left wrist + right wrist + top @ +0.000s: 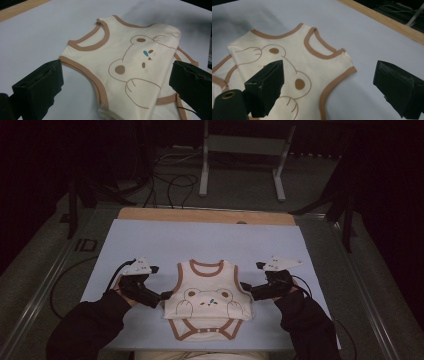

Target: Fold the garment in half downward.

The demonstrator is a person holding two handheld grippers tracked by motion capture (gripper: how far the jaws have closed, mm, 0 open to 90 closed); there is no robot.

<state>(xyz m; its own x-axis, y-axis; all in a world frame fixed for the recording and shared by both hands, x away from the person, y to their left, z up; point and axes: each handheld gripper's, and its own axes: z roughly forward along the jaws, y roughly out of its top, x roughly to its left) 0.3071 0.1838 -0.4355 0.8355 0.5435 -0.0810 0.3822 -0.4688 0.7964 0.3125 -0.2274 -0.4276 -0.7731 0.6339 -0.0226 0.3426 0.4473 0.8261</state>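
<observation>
A cream sleeveless baby bodysuit [207, 295] with brown trim and a bear print lies flat on the pale blue mat [200, 240], its lower part folded under near the front edge. My left gripper [166, 295] sits at the garment's left side, and in the left gripper view its jaws stand wide apart around the bodysuit [125, 62], not pressing it. My right gripper [246, 288] is at the garment's right side. Its jaws are also wide open over the bodysuit's shoulder and armhole [312, 57], with nothing gripped. Dark sleeves [90, 325] come in from the bottom.
The mat covers a table with a wooden strip [205, 215] along its far edge. Beyond it stand a white metal frame [240, 150] and loose cables [175, 182] on the dark floor. Bare mat lies behind and beside the garment.
</observation>
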